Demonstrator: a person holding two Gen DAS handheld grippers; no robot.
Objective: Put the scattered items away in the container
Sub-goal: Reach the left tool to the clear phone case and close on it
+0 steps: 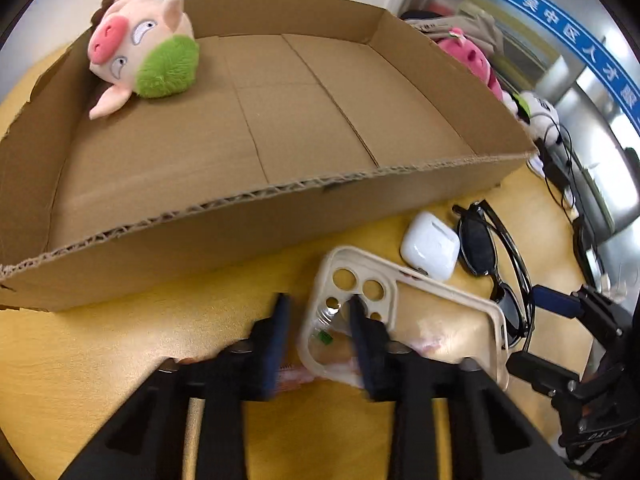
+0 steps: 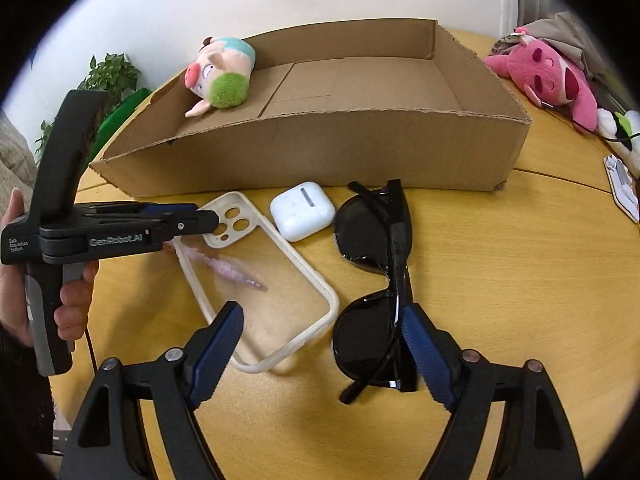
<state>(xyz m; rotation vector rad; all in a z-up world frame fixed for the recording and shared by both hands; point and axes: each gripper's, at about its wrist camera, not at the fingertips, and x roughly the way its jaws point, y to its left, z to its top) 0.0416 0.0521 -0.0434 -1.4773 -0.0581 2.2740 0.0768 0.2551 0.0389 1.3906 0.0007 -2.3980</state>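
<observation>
A shallow cardboard box holds a pig plush in its left corner. On the table in front lie a clear phone case, a white earbuds case and black sunglasses. A pink thing shows through the phone case. My left gripper straddles the case's rim beside the camera cutout, jaws narrow, a slight gap at each pad. My right gripper stands open around the near sunglasses lens and the case's corner.
The yellow round table carries a pink plush right of the box, with cables and a white flat item near the right edge. A potted plant stands behind at left. A hand holds the left gripper.
</observation>
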